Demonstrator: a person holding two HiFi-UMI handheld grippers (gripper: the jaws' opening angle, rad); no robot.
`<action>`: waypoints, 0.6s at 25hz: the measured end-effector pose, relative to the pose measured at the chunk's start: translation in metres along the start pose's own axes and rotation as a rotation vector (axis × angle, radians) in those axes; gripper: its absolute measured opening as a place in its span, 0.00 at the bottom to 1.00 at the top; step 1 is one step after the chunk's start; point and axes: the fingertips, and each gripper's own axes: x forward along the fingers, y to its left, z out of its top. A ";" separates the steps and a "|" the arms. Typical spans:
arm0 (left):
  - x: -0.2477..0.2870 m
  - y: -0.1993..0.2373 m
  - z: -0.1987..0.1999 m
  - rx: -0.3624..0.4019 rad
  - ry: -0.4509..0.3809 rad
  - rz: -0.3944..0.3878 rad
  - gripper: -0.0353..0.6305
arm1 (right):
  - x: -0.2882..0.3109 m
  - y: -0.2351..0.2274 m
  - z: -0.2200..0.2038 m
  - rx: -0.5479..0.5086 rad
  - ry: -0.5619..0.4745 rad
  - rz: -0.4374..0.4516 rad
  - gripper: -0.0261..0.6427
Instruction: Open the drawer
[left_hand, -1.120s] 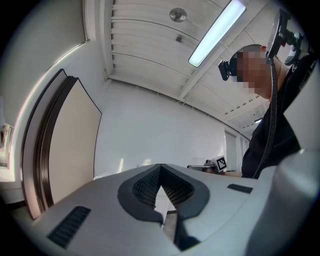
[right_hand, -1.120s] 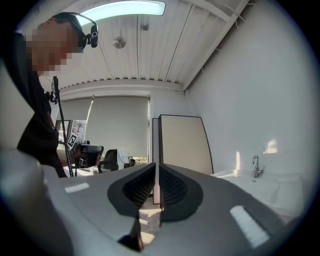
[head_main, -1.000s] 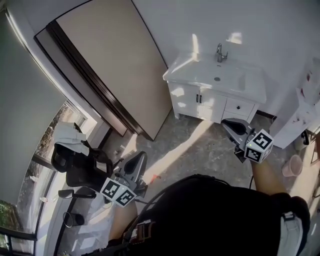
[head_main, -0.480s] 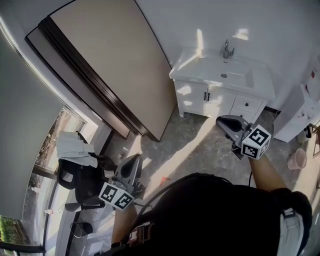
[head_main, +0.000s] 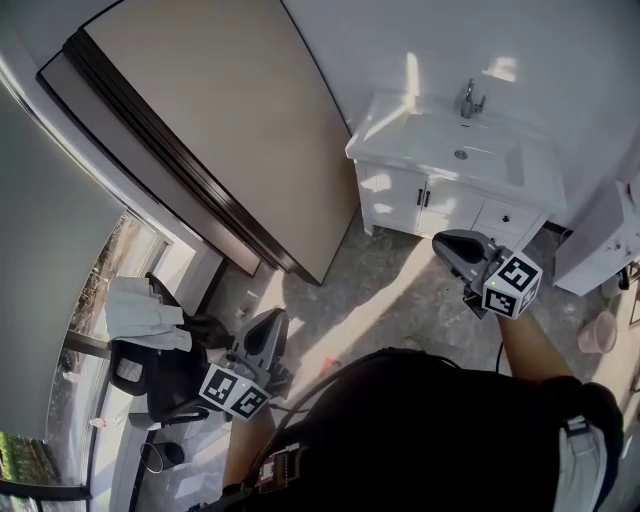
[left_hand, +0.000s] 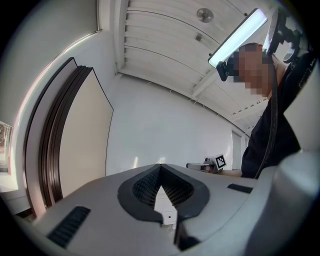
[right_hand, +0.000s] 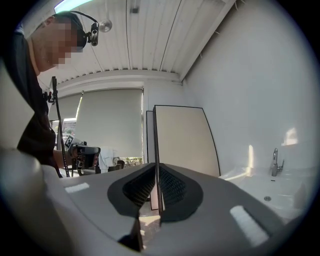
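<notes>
A white vanity (head_main: 400, 150) with a sink and tap stands against the far wall. Its small drawer (head_main: 508, 218) with a dark knob is closed, to the right of two cabinet doors. My right gripper (head_main: 455, 245) (right_hand: 156, 167) is held level over the floor, short of the vanity and apart from it, jaws shut on nothing. Far back at the lower left, my left gripper (head_main: 262, 335) (left_hand: 160, 167) also has its jaw tips together and is empty. Neither gripper view shows the drawer; the right gripper view catches the sink top (right_hand: 280, 185).
A large beige panel (head_main: 230, 130) with a dark frame leans on the wall left of the vanity. A black office chair with white cloth (head_main: 150, 335) stands by the window at the left. At the right are a white cabinet (head_main: 610, 240) and a pink bucket (head_main: 603, 330).
The person has walked toward the vanity, carrying both grippers forward. The chair has slid back to the lower left of the head view. Both pairs of jaws stay together.
</notes>
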 end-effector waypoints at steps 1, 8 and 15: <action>0.012 0.003 0.000 0.004 0.000 0.005 0.05 | 0.005 -0.013 0.000 0.001 -0.002 0.006 0.05; 0.111 0.019 0.016 0.029 -0.013 0.061 0.05 | 0.042 -0.123 0.023 -0.003 -0.015 0.074 0.05; 0.204 0.031 0.012 0.019 -0.020 0.096 0.05 | 0.065 -0.216 0.035 -0.021 -0.023 0.134 0.05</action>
